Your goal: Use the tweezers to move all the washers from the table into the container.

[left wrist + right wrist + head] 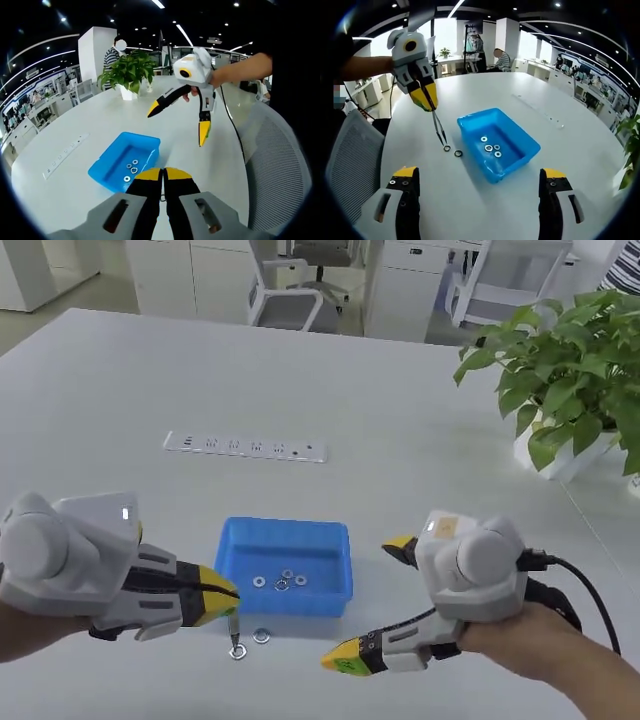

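Observation:
My left gripper [225, 598] is shut on thin metal tweezers [235, 628], which point down at the table. Their tips [444, 144] rest at one washer [447, 148]; I cannot tell whether they pinch it. A second loose washer [262, 636] lies just beside it, in front of the blue container [285, 527]. Several washers [283, 582] lie inside the container. My right gripper [372, 602] hovers open to the container's right, with nothing between its jaws. From the left gripper view, the closed jaws [163, 172] hold the tweezers [162, 192] near the container [102, 170].
A white power strip [245, 447] lies behind the container. A potted plant [570, 370] stands at the table's far right. A grey mesh chair [280, 165] sits at the table's near edge. People and desks are far in the background.

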### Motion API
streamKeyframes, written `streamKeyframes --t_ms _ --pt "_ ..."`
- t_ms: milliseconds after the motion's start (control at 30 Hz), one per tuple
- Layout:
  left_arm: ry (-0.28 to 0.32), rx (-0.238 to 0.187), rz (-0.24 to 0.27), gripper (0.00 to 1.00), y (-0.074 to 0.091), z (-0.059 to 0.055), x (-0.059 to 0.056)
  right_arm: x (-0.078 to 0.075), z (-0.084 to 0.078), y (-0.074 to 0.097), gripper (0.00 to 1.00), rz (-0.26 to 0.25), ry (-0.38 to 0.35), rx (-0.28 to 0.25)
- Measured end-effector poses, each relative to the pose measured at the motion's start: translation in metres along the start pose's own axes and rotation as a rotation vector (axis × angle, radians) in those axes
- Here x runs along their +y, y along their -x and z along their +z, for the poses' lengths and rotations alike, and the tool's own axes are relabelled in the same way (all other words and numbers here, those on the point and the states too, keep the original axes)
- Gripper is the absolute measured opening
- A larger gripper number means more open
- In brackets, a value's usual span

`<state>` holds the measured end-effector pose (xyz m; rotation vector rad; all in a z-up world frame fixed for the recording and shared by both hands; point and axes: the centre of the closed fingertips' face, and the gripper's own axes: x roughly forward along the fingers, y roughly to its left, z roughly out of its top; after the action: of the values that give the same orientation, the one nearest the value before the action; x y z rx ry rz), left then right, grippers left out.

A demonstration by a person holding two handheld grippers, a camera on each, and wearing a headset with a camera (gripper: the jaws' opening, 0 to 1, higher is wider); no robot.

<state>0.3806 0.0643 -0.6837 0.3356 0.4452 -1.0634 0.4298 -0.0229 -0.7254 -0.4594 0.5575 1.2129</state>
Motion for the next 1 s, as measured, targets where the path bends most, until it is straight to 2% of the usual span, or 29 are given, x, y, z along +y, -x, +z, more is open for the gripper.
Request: streamKeyframes --t_ms 400,867,1000 --pt "0.001 0.0 -0.011 0.04 -0.005 -0.001 -0.003 0.004 -0.01 0.001 1.0 0.008 -0.006 0.028" --pt "0.0 0.009 -0.015 0.04 -0.009 -0.008 -0.006 0.009 -0.017 0.0 1.0 0.021 -0.001 0.048" --pt "0.003 0.0 -0.014 0.04 -0.009 -0.008 -0.005 0.01 -0.017 -0.002 1.0 0.026 0.002 0.051"
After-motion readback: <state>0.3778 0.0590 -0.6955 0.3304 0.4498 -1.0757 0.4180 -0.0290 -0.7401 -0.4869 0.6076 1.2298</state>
